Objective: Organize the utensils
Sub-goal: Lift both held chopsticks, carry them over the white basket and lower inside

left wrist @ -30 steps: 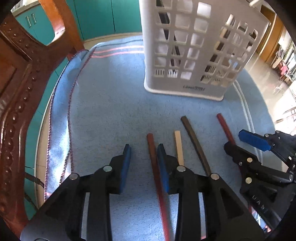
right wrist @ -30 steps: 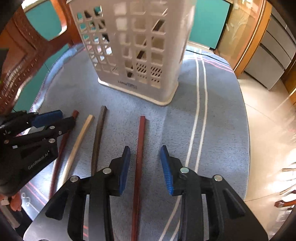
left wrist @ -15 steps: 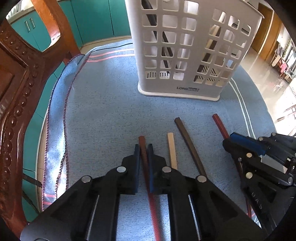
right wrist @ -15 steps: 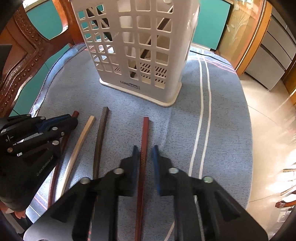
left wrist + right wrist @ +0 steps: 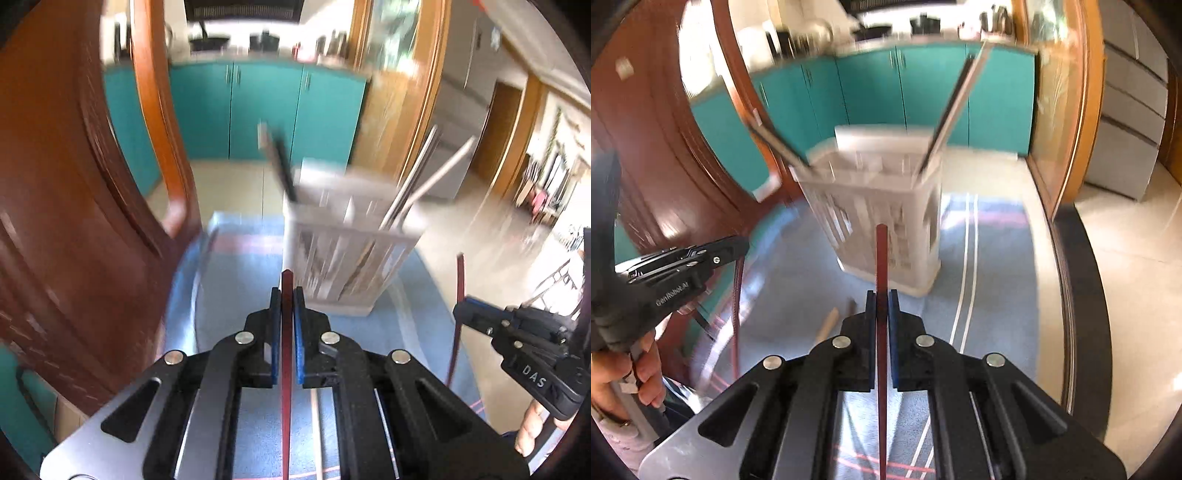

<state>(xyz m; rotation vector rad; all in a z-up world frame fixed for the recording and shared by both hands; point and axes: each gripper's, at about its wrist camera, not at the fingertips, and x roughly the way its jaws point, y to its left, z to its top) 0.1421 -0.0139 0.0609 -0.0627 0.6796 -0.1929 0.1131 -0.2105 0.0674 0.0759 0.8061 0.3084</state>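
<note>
1. Writing: "GenRobot.AI" on the left gripper (image 5: 733,249), seen from the right wrist; "DAS" on the right gripper (image 5: 460,314), seen from the left.
2. Each gripper is clamped on a red chopstick (image 5: 287,291) (image 5: 881,258), lifted above the cloth (image 5: 997,258).
3. Only the right view shows two chopsticks (image 5: 827,325) lying near the basket (image 5: 882,206).

A dark red chopstick (image 5: 286,332) sits between the blue pads (image 5: 275,332) of the black left tool (image 5: 287,299). At one o'clock stands a white lattice basket (image 5: 347,258) on a blue cloth (image 5: 236,288) with pale and pink stripes. The right tool (image 5: 881,302), black with blue pads too, grips another red chopstick (image 5: 881,258). Teal cabinets (image 5: 871,88) behind.
</note>
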